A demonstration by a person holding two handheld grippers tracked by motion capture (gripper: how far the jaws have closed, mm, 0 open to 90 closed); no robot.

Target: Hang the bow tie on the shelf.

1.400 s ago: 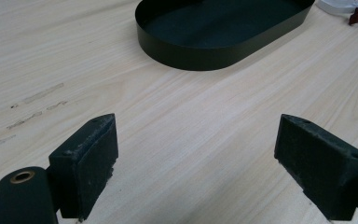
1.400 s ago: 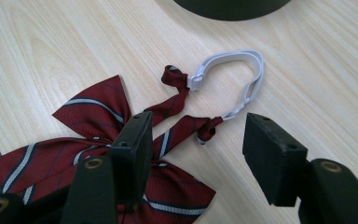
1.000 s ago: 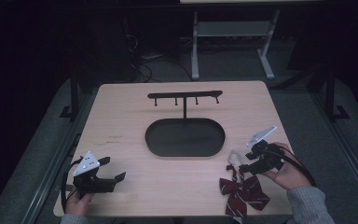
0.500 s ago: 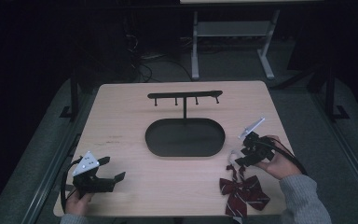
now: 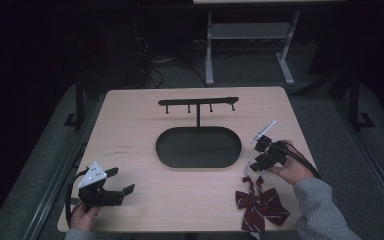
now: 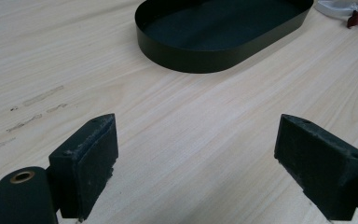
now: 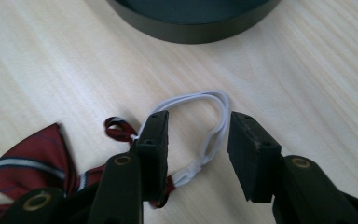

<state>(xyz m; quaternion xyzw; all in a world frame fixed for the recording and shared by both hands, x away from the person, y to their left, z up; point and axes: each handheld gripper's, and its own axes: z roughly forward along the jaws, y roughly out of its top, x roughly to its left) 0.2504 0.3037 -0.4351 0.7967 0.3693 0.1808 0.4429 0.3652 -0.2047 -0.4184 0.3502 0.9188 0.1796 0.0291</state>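
I am holding my right gripper (image 5: pixel 258 159) low over the table (image 5: pixel 130 130), just above the white elastic loop (image 7: pixel 209 121) of the dark red striped bow tie (image 5: pixel 261 204). Its fingers (image 7: pixel 154 149) are standing partly apart, with a moderate gap between them. The loop is lying flat on the wood inside that gap; one strand is running right beside my left finger, but I cannot tell whether it is touching. Nothing is clamped yet. The bow tie itself is lying near the front right edge of the table, just in front of my right hand (image 5: pixel 290 170), its loop stretching toward the black oval tray (image 5: pixel 198 147).

I am resting my left gripper (image 5: pixel 111 191) near the front left corner, well apart from everything. Its fingers (image 6: pixel 91 163) are spread wide and are grasping nothing, bare wood between them. They are pointing toward the tray, which is sitting mid-table with a hook stand (image 5: pixel 198 103) rising from its far side.
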